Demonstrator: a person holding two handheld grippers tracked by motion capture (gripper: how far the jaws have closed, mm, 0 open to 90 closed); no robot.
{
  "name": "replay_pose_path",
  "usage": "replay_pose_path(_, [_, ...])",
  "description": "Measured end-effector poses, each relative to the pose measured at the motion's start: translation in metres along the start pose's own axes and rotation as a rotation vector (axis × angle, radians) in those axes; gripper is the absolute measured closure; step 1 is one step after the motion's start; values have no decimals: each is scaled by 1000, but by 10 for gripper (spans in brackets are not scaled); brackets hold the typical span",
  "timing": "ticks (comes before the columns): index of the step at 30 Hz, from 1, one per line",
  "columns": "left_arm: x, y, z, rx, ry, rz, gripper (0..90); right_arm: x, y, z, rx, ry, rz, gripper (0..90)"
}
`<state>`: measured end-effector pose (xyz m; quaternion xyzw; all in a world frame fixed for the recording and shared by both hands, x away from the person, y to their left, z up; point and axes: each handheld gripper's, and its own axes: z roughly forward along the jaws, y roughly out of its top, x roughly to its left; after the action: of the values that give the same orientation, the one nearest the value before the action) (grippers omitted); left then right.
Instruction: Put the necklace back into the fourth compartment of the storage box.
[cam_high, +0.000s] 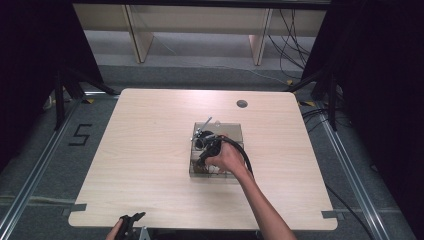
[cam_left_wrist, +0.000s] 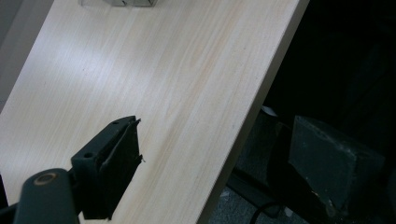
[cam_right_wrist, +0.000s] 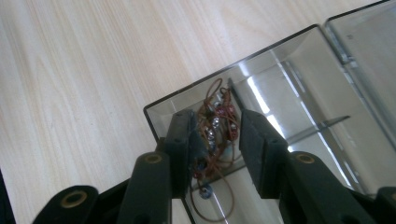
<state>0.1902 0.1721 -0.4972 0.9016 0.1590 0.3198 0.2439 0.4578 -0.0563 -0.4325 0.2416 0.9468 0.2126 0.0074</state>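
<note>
Right gripper (cam_right_wrist: 215, 140): I see jaws parted around a brown beaded cord tangle (cam_right_wrist: 215, 123) in the clear plastic box (cam_right_wrist: 303, 70), mid-worktop.
Left gripper (cam_left_wrist: 122, 156): jaws closed, empty, at the near worktop edge.

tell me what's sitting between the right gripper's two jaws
A tangle of brown cord with beads lies between the open jaws of the right gripper, in a corner of the clear box. The right gripper view shows it.

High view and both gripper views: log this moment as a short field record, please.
surface: wooden table
container: clear plastic box, mid-table
contents: tangle of brown cord with beads in one corner
right gripper: open, jaws either side of the tangle
left gripper: shut, empty, over the table's near edge
person: right hand over the box
</note>
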Motion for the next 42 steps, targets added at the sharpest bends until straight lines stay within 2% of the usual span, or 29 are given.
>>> replay_pose_path(2, [-1, 0, 0, 1, 22, 4, 158, 0, -2, -7, -18, -4, 22, 648])
replay_pose_path(4, [-1, 0, 0, 1, 22, 6, 158, -2, -5, -13, -27, -11, 11, 643])
replay_pose_path(9, [0, 0, -1, 0, 24, 3, 158, -5, -13, -19, -31, -9, 19, 629])
replay_pose_path(10, [1, 1, -2, 14, 23, 15, 158, -6, -15, -19, -32, -10, 21, 627])
replay_pose_path(11, [0, 0, 0, -2, 15, -3, 158, -6, -18, -20, -35, -3, 21, 621])
replay_pose_path(14, [-1, 0, 0, -1, 18, -5, 158, -6, -23, -23, -42, -8, 24, 607])
replay_pose_path(15, [0, 0, -1, 0, 31, 11, 158, -6, -25, -24, -46, -8, 29, 603])
replay_pose_path(16, [-1, 0, 0, 0, 17, -5, 158, -6, -28, -26, -50, -3, 27, 594])
replay_pose_path(18, [-1, 0, 0, -1, 25, -2, 158, -4, -33, -29, -50, -8, 37, 576])
replay_pose_path(20, [-1, 0, 0, -1, 18, -7, 158, -5, -38, -31, -59, -7, 27, 570])
replay_pose_path(22, [0, 0, -1, 7, 29, 6, 158, -4, -45, -35, -71, -6, 41, 557])
replay_pose_path(23, [0, 0, -1, 11, 25, 11, 158, -4, -48, -37, -81, -8, 29, 553])
replay_pose_path(24, [-1, 0, 0, 1, 25, 0, 158, -4, -51, -39, -79, -8, 38, 551])
replay_pose_path(25, [0, 0, 0, 11, 28, 12, 158, -3, -54, -40, -83, -8, 50, 548])
replay_pose_path(26, [-1, 0, 0, 2, 27, 5, 158, -4, -57, -42, -88, -12, 34, 545])
replay_pose_path(27, [-1, 0, 0, 7, 29, 10, 158, -3, -60, -44, -94, -10, 52, 543])
replay_pose_path(30, [0, 0, -1, 7, 39, 20, 158, -3, -68, -49, -105, -6, 65, 540])
replay_pose_path(31, [0, 0, -1, 7, 39, 20, 158, -3, -68, -49, -105, -6, 65, 540])
replay_pose_path(32, [0, 0, 0, 8, 21, 9, 158, -3, -71, -52, -106, -13, 62, 537])
replay_pose_path(33, [0, 1, -1, 8, 40, 21, 158, -2, -72, -52, -107, -8, 60, 536])
replay_pose_path(37, [0, 0, 0, 10, 28, 12, 158, 1, -74, -55, -107, -3, 64, 528])
replay_pose_path(38, [-1, 0, 0, 7, 30, 13, 158, 2, -75, -56, -105, -6, 47, 523])
replay_pose_path(40, [-1, 0, 1, -2, 29, 0, 158, 4, -76, -56, -110, -3, 44, 517])
replay_pose_path(42, [0, 0, 0, 18, 25, 20, 158, 7, -78, -56, -113, 4, 41, 509])
